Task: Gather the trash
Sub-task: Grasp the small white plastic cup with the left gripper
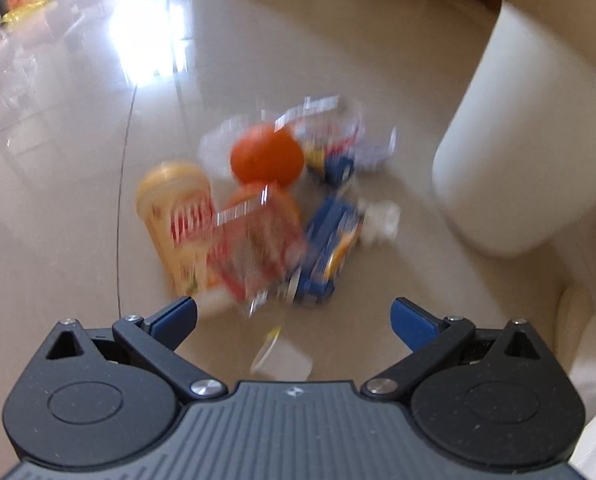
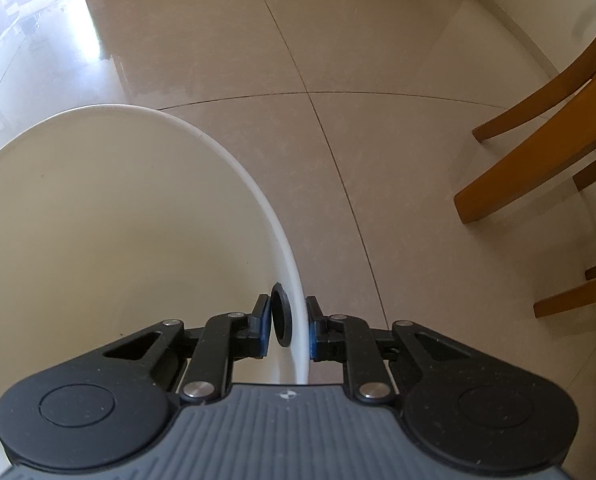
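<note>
We see trash pile [image 1: 265, 208] blurred; left gripper [image 1: 293, 316] spread; right gripper [image 2: 287, 328] pinches white bin [image 2: 257, 188] rim.

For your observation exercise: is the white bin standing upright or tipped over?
Upright. In the left wrist view the white bin stands on the floor beside the trash pile; in the right wrist view its open mouth faces up, the right hand-held gripper clamping its rim.

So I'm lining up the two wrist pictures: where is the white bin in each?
Left wrist: white bin stands upright at the right edge, beside the trash pile.
Right wrist: its open mouth fills the lower left; the right claw is shut on its rim.
Shared landmark: glossy beige tile floor.
</note>
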`<state>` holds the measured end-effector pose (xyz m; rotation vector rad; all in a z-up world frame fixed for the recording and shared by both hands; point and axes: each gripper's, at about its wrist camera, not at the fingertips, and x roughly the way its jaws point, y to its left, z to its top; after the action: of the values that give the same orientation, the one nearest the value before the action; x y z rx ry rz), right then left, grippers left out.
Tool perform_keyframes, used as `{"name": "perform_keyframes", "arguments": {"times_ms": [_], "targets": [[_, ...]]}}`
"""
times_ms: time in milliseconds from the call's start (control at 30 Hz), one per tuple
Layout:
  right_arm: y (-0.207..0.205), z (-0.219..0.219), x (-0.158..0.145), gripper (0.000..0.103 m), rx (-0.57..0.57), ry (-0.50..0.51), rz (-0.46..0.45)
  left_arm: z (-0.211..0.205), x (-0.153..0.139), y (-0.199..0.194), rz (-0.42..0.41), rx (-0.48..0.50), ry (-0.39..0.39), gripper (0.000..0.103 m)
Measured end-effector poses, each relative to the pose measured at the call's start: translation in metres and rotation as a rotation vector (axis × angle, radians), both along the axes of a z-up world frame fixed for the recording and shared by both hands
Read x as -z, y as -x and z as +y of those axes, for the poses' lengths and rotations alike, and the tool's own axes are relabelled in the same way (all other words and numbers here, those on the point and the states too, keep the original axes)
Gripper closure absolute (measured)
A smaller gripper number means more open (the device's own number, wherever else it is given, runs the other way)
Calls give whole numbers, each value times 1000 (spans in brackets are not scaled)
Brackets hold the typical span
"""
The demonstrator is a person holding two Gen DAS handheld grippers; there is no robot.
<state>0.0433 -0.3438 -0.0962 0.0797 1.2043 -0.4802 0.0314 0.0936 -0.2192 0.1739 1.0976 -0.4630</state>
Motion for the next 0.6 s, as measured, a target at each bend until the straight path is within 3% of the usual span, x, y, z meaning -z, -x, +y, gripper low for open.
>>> {"name": "perform_keyframes", "arguments": {"times_ms": [100, 167, 367, 500, 600], "targets": [[-1, 1, -1, 83, 3, 0, 0, -6, 31, 15, -52, 109, -87, 6], [-1, 1, 0, 83, 2, 1, 0, -10, 49, 24, -81, 192, -132, 17], [-1, 0, 1, 83, -1, 1, 1, -24, 84, 28, -81, 349, -195, 28], [-2, -1, 1, 82, 5, 2, 0, -28, 94, 21, -85, 376, -221, 34], [-2, 1, 1, 82, 0, 12, 3, -30, 99, 17, -68, 400, -236, 47]]}}
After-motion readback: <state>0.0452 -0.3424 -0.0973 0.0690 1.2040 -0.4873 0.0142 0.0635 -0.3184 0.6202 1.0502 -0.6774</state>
